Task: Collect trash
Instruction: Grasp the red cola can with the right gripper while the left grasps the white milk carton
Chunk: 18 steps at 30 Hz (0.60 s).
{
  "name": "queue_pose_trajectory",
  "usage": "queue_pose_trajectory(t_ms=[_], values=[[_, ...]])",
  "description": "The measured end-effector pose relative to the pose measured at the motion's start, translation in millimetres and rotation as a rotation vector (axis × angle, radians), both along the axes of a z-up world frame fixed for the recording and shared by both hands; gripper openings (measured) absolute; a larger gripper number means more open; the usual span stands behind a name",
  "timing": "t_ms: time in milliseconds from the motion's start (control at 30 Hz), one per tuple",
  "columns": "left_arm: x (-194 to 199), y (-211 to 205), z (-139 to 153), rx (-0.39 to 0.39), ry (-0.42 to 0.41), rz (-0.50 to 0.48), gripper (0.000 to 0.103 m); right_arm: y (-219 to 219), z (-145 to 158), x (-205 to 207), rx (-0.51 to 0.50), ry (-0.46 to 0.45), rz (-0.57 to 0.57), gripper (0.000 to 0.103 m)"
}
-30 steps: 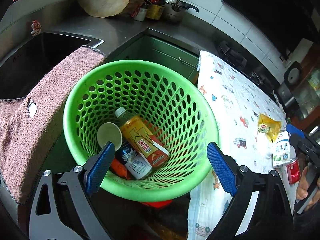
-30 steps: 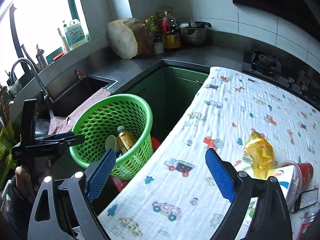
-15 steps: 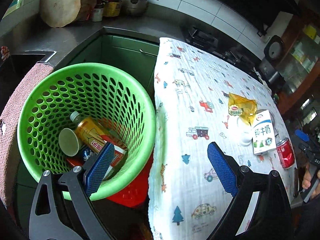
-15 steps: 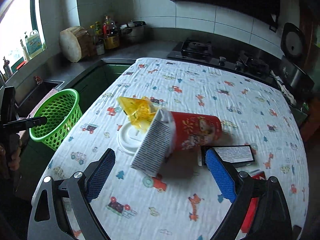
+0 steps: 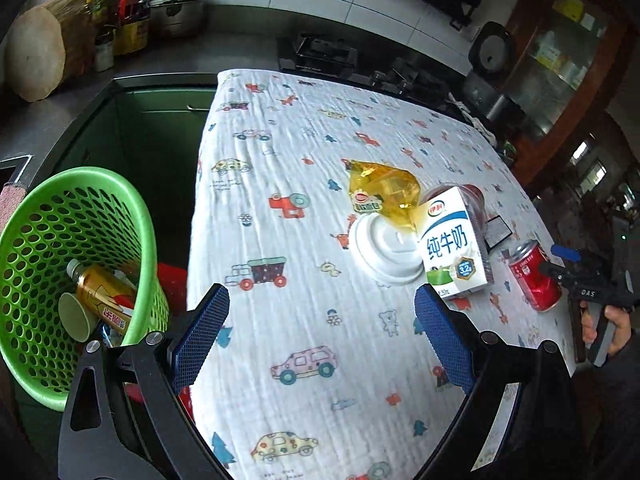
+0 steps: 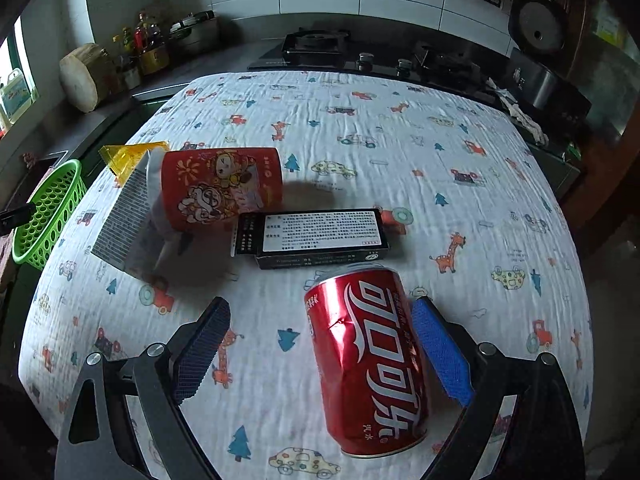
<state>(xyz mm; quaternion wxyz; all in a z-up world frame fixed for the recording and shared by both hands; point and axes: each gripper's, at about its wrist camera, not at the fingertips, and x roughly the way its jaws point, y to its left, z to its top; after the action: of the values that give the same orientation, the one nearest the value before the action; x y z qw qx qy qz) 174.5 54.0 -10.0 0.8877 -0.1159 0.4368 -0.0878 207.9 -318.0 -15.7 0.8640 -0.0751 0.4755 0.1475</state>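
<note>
A red cola can (image 6: 366, 360) stands tilted on the printed tablecloth between the open jaws of my right gripper (image 6: 320, 356), close to its right pad; it also shows in the left wrist view (image 5: 534, 276). My left gripper (image 5: 320, 336) is open and empty above the cloth near the table's left edge. A milk carton (image 5: 450, 250), a white lid (image 5: 384, 250) and a yellow wrapper (image 5: 380, 196) lie ahead of it. A red paper cup (image 6: 218, 188) lies on its side beside a black box (image 6: 316, 236). The green basket (image 5: 24, 216) holds a bottle, a cup and packets.
The basket stands below the table's left edge, next to green cabinets (image 5: 160, 128). A stove (image 6: 320, 46), a pot, bottles and a wooden block (image 5: 36, 60) line the back counter. A rice cooker (image 6: 536, 28) stands at the far right.
My left gripper has swung right from over the basket to over the table. My right gripper has moved forward and down to the cola can, which now stands between its jaws.
</note>
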Motion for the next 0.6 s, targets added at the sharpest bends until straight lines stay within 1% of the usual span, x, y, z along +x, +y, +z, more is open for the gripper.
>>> queue_pose_trajectory(t_ms=[233, 467, 600], values=[[24, -59, 4, 0.003, 0.000, -0.116, 0.093, -7, -24, 9, -0.031, 0.051, 0.032, 0.089], [52, -106, -6, -0.009, 0.047, -0.204, 0.093, -8, -35, 15, -0.059, 0.069, 0.061, 0.089], [64, -133, -11, 0.021, 0.065, -0.249, 0.093, -11, -39, 20, -0.062, 0.078, 0.067, 0.089]])
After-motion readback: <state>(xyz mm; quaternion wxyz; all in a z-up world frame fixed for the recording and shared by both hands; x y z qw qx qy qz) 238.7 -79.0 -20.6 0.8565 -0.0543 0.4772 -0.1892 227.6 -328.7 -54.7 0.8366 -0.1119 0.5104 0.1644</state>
